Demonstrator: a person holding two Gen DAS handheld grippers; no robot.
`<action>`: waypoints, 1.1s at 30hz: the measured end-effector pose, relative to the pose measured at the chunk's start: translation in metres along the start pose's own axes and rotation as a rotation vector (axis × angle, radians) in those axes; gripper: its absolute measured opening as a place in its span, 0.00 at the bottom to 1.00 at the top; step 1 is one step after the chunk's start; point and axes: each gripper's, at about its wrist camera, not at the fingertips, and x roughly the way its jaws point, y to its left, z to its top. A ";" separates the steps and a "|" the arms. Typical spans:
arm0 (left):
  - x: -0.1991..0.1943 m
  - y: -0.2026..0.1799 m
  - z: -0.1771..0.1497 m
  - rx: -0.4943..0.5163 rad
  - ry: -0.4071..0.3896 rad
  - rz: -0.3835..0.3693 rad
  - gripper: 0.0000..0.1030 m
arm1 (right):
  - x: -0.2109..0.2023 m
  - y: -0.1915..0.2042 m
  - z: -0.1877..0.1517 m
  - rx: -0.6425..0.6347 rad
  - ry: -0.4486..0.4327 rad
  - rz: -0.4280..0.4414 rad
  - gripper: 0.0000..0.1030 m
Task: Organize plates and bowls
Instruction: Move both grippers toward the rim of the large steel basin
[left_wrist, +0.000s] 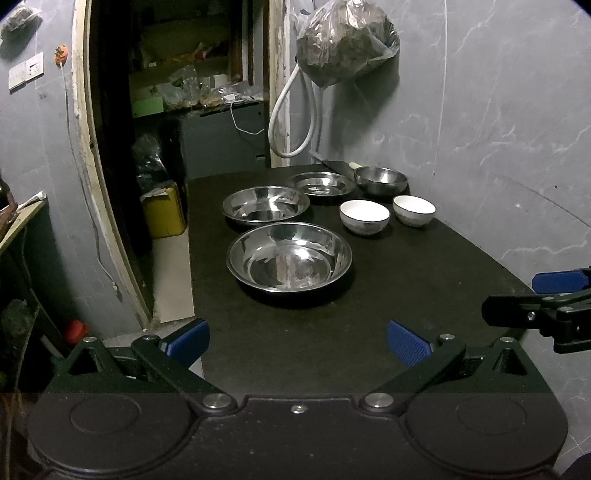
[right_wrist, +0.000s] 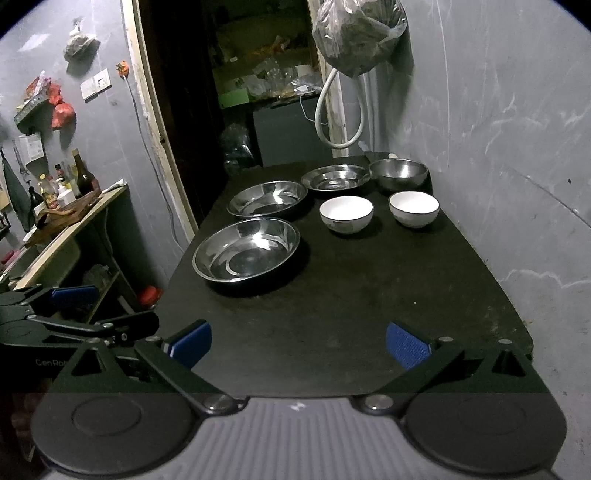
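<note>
- Left gripper (left_wrist: 297, 341): blue-padded fingers spread wide apart, grasping nothing, hovering over the near end of the dark table (left_wrist: 369, 325).
- Right gripper (right_wrist: 298, 343): fingers likewise spread wide and empty, over the same near end; its tip also shows at the right edge of the left wrist view.
- Nearest steel plate (left_wrist: 289, 256): a deep, shiny dish and the landmark for what follows; empty, with only reflections inside.
- Second steel plate (left_wrist: 265, 204): just behind the nearest steel plate, empty, rims close but apart.
- Third steel plate (left_wrist: 320, 183): farther back and to the right of the nearest steel plate, empty.
- Steel bowl (left_wrist: 381, 180): farthest from the nearest steel plate, at the back right by the wall, just beside the third plate (contents cannot be told).
- Near white bowl (left_wrist: 364, 216): right of and behind the nearest steel plate, upright, white inside, empty.
- Far white bowl (left_wrist: 414, 209): beyond the near white bowl, on the wall side, upright and empty; the two stand apart.
- Plastic bag (left_wrist: 347, 40): hangs on the wall high above the steel bowl, filled with dark matter.
</note>
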 end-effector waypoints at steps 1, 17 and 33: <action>0.001 0.000 0.000 0.000 0.003 -0.001 0.99 | 0.001 0.000 0.000 0.001 0.003 -0.001 1.00; 0.031 0.008 0.004 -0.008 0.075 -0.011 0.99 | 0.029 -0.003 0.006 0.022 0.065 -0.003 1.00; 0.110 0.069 0.066 -0.355 0.096 0.205 0.99 | 0.130 -0.016 0.081 -0.042 0.051 0.140 1.00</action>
